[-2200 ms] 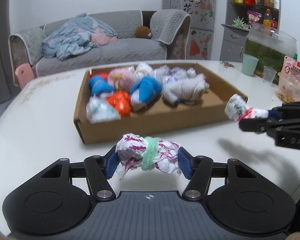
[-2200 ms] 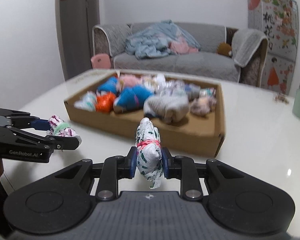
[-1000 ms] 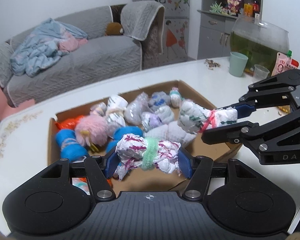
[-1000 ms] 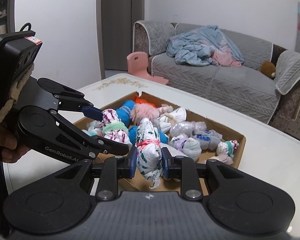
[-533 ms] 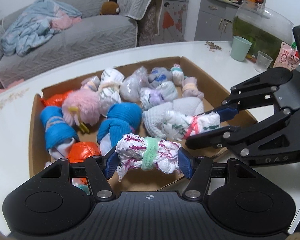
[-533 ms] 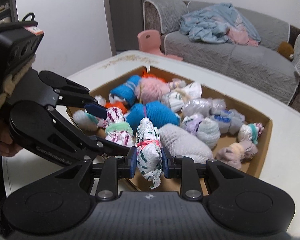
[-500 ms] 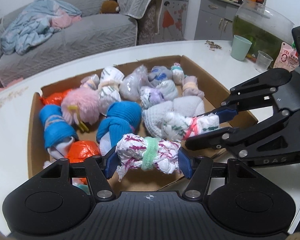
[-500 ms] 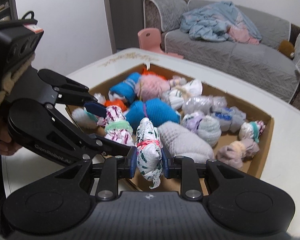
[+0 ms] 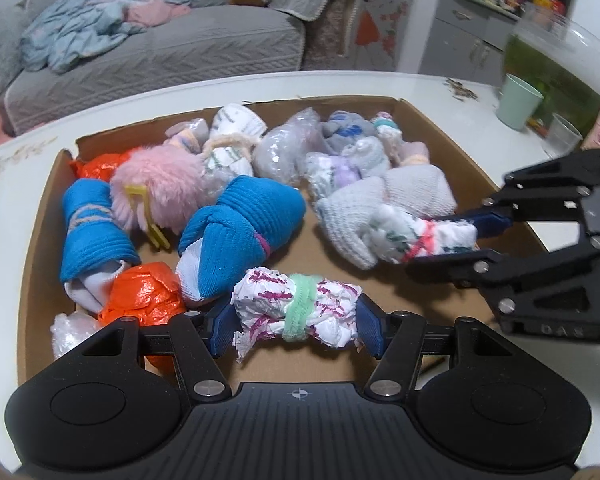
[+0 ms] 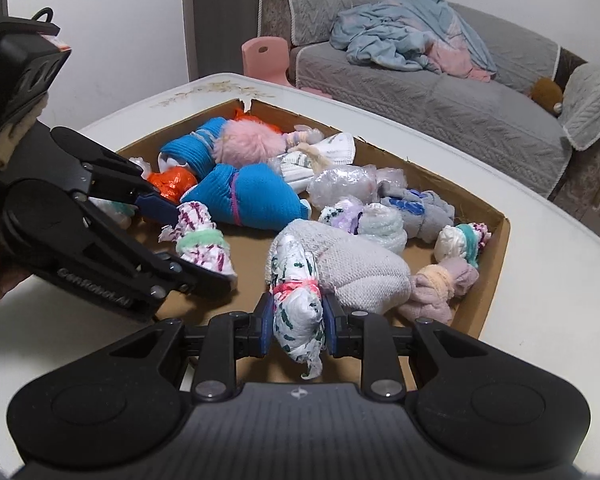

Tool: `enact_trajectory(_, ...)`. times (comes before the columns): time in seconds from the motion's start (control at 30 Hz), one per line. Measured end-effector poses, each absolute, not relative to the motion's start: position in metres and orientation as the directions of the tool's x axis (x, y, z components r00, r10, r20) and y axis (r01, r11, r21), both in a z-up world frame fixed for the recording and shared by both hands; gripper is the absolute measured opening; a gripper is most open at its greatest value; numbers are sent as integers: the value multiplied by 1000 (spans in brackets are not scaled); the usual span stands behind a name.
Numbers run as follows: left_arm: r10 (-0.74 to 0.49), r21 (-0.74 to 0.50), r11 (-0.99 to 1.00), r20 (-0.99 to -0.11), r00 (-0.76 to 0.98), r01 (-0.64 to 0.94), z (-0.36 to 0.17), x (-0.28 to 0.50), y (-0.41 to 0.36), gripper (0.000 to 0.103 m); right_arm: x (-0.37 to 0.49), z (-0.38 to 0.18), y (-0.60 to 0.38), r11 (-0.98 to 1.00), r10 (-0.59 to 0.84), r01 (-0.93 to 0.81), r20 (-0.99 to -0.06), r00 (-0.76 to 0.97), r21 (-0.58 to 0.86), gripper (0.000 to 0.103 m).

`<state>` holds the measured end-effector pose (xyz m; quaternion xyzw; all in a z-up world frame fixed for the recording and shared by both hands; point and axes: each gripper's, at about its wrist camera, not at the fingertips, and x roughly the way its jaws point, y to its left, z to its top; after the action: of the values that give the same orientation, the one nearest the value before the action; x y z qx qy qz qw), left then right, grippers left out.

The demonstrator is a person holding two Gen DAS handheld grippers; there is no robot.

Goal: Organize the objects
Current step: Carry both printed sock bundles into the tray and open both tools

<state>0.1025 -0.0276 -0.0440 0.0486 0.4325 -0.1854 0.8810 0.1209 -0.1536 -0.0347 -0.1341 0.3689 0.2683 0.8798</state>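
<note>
Bundles fill most of the box [image 9: 40, 240] already — two are left, one clamped in the left gripper [image 9: 296, 316], one pinched in the right gripper [image 10: 296, 320], both over its near bare floor, unreleased.

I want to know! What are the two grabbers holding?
Left gripper: green-banded bundle, clamped by its two ends. Right gripper: pink-banded bundle, squeezed on its sides.

Bundle [image 9: 296, 310] in L gripper [image 9: 296, 330]
</note>
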Motion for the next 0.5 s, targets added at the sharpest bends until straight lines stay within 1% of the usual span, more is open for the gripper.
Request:
enact_trajectory(0.1,-270,-78,939,-769,580,334,-46,101,-27,67,119,-35,-155,822,354,-566,-719,597,-65,23)
enact_trajectory(0.17,-263,-73,943,-762,591,326,-46,98,-28,67,119,-37,-156,821,357,-569,-728,586,-55,23)
enact_trajectory(0.5,-233,-34,945,-766,598,325,-47,92,-34,69,119,-41,-151,788,358,-613,-772,526,-52,23)
